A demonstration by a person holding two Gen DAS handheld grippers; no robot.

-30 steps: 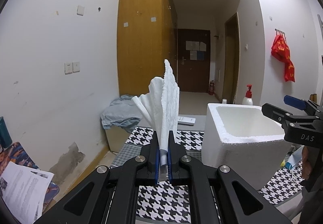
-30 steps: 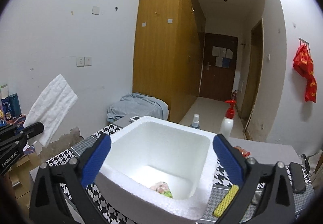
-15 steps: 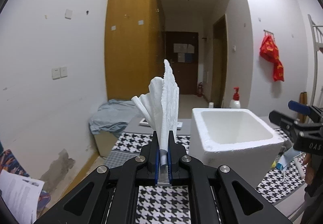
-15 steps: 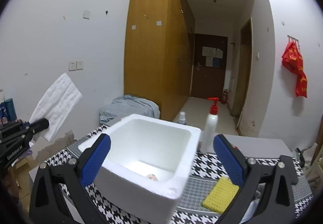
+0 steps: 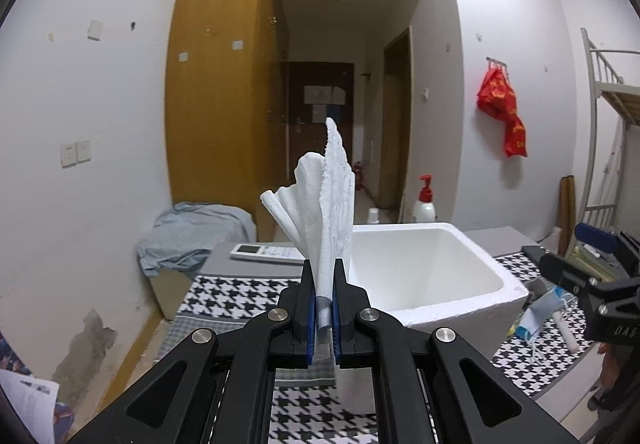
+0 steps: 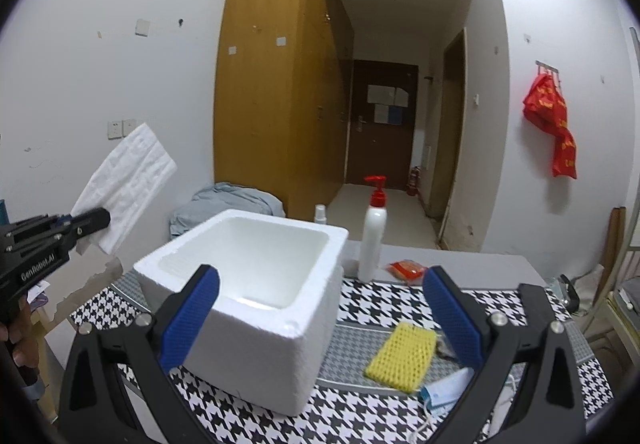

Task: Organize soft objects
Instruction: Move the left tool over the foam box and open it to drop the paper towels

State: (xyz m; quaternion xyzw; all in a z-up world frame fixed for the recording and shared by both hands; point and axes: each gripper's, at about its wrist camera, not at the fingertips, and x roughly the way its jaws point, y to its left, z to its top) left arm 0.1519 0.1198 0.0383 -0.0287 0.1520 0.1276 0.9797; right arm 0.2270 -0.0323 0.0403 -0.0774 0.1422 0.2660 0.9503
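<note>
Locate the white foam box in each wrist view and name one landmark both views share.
Left wrist: foam box sits centre-right, just behind the cloth pinched in the left gripper.
Right wrist: foam box sits lower centre-left.
Shared landmark: red-capped pump bottle.

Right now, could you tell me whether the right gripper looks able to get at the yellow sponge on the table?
Probably yes: the right gripper is open and empty, and the yellow sponge lies uncovered just ahead, beside the foam box, not behind it.
</note>
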